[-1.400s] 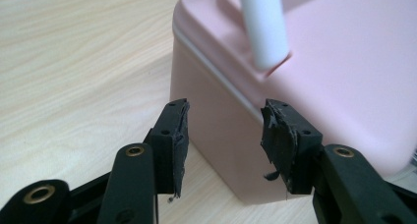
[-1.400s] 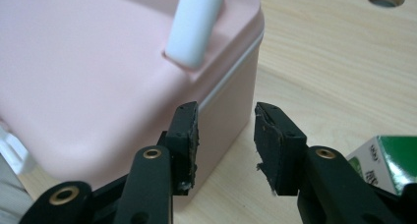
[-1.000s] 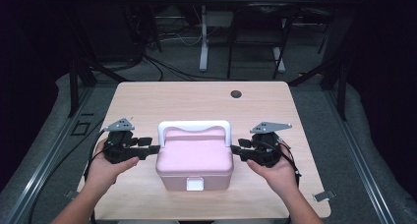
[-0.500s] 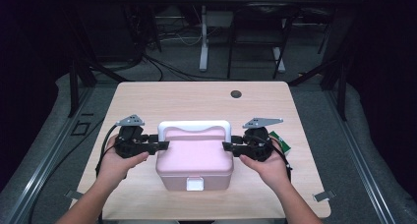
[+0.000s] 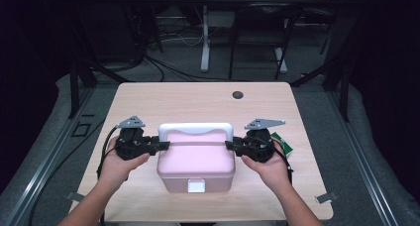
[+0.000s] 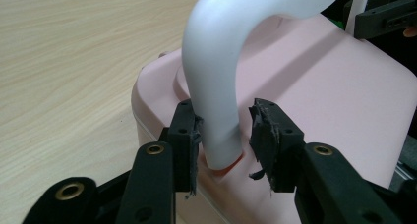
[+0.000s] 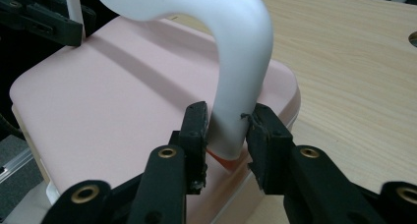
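At the left of the high view, the person's left hand (image 5: 119,159) holds the left gripper (image 5: 161,145) level, pointing inward at the left side of a pale pink plastic box with rounded corners (image 5: 196,159). The box sits on the light wooden bench (image 5: 198,99), near its front edge and about midway across, with a small white latch (image 5: 196,186) on its front wall. A white plastic carry handle (image 5: 195,128) arches over the lid from side to side.

In the left gripper view, the black jaws stand either side of the handle's left leg (image 6: 216,111), just above where it meets the box at an orange pivot (image 6: 228,167). The jaws have just been closing; the one at the left of that view touches the leg, while the other, with frayed padding, stands a little apart from it, so the leg is bracketed but not yet pinched.

In the right gripper view, the handle's other leg (image 7: 241,96) sits between the jaws, which have also just been closing and now press on it from both sides, low down beside another orange pivot (image 7: 221,160).

At the right of the high view, the right hand (image 5: 265,164) holds the right gripper (image 5: 230,145) level against the box's right side. Just beyond it a small green item (image 5: 283,142) lies on the bench, and a dark round hole (image 5: 237,94) sits near the far edge.
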Motion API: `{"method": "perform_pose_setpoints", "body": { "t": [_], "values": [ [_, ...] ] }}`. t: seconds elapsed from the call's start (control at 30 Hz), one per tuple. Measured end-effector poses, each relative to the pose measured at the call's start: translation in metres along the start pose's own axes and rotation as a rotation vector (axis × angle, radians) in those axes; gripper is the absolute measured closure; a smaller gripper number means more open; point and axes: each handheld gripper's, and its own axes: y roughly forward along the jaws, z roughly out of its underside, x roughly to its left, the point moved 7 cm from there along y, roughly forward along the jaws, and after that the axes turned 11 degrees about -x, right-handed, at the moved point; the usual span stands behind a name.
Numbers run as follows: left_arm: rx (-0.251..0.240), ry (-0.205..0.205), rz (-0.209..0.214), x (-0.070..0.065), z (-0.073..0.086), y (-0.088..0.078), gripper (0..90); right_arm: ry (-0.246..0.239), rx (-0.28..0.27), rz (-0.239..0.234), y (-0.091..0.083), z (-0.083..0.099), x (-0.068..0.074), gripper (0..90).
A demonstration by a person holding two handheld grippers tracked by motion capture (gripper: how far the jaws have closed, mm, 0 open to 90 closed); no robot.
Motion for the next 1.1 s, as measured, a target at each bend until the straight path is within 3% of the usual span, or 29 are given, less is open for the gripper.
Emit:
{"method": "perform_pose_setpoints", "body": {
  "t": [0.37, 0.7, 1.1],
  "values": [
    [-0.007, 0.032, -0.002, -0.006, 0.005, -0.01, 72.6, -0.024, -0.001, -0.014, -0.01, 0.007, 0.013, 73.5],
    [0.003, 0.042, 0.0, -0.01, 0.009, -0.017, 73.1, -0.035, 0.005, -0.025, -0.015, 0.011, 0.023, 73.7],
    [0.022, 0.035, -0.001, -0.01, 0.005, -0.02, 73.2, -0.038, 0.019, -0.024, -0.015, 0.008, 0.025, 73.8]
  ]
}}
